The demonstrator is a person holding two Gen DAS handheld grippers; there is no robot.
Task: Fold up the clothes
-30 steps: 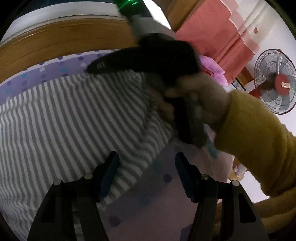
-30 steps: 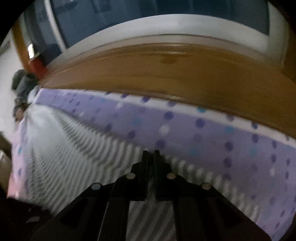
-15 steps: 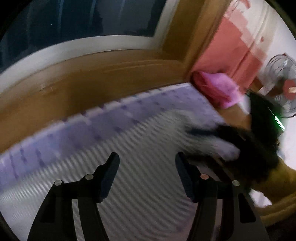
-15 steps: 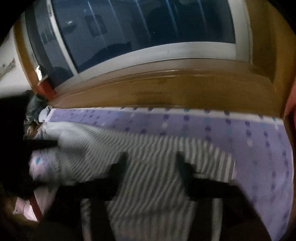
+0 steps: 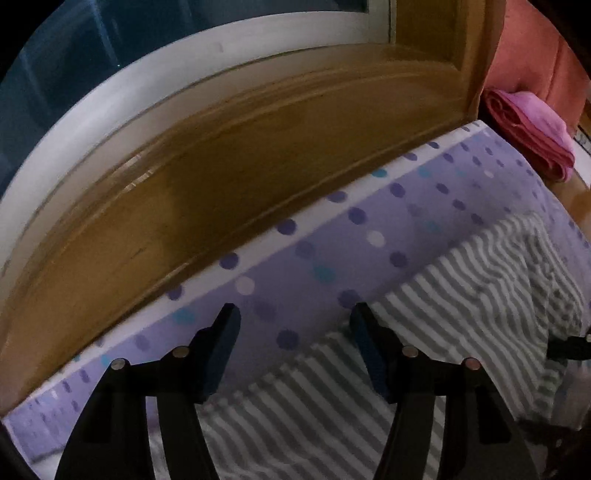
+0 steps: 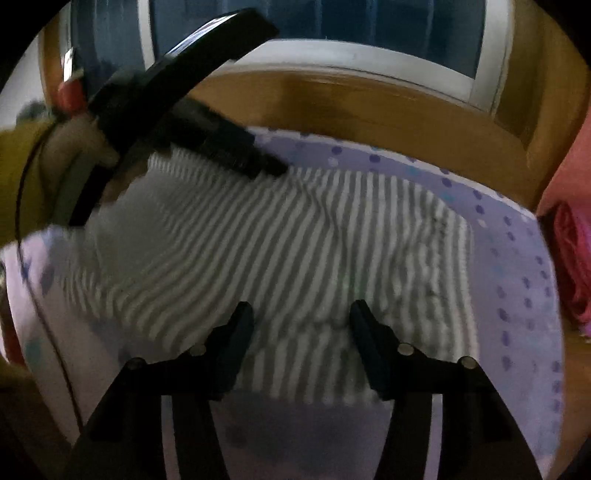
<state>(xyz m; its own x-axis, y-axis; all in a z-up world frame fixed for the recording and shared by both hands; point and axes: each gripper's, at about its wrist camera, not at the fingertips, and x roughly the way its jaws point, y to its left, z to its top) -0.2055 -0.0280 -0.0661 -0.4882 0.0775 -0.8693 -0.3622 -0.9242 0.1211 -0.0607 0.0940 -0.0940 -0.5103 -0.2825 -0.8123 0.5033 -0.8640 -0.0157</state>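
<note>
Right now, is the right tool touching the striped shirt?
Cannot tell. In the right wrist view, the open right tool sits over the striped shirt, but neither contact nor gap shows plainly.

Both wrist views close above the striped garment [image 5: 461, 295], facing the window [image 6: 314, 22].

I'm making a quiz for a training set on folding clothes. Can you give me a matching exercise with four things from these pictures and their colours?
Things:
1. garment
2. bed sheet
3. folded cloth
4. window ledge

Colours:
A. pink
B. brown wood
C. grey and white stripes
D. purple with dots

Pairs: 1-C, 2-D, 3-A, 4-B
</note>
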